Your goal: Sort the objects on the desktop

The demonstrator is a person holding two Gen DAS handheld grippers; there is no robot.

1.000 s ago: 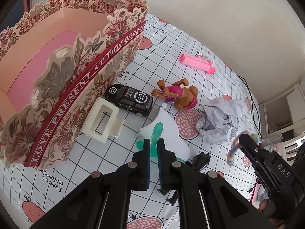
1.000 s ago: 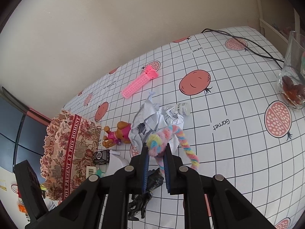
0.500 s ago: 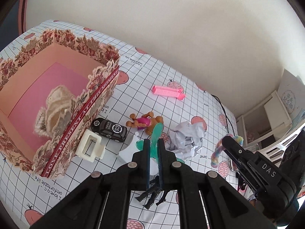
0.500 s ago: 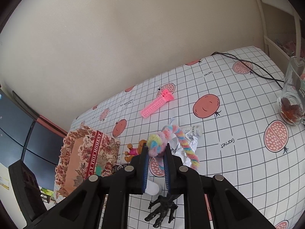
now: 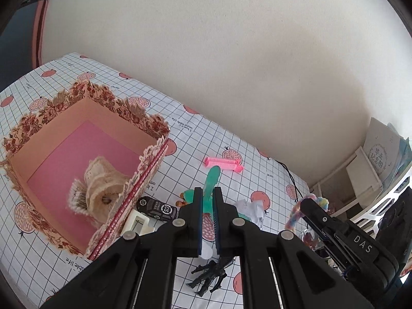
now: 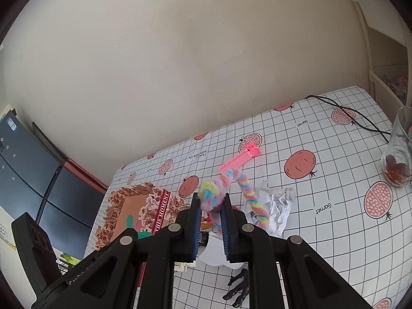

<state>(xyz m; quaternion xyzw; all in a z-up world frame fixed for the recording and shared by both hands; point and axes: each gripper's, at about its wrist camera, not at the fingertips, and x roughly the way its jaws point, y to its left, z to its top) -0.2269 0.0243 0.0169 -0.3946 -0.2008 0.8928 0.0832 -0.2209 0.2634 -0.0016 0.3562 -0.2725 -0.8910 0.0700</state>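
Left hand-held gripper (image 5: 207,206) clamps green comb (image 5: 211,180), prob.; right hand-held gripper (image 6: 210,211) clamps rainbow braid (image 6: 247,195).

A plain cream wall (image 6: 180,64) rises directly behind the surface (image 6: 334,193), which wears a white grid cloth printed with pomegranates. Left of that wall stands a dark panelled screen (image 6: 31,170) with a pink edge. Right of the wall, white shelving (image 5: 365,177) holds papers. Daylight is soft and even.
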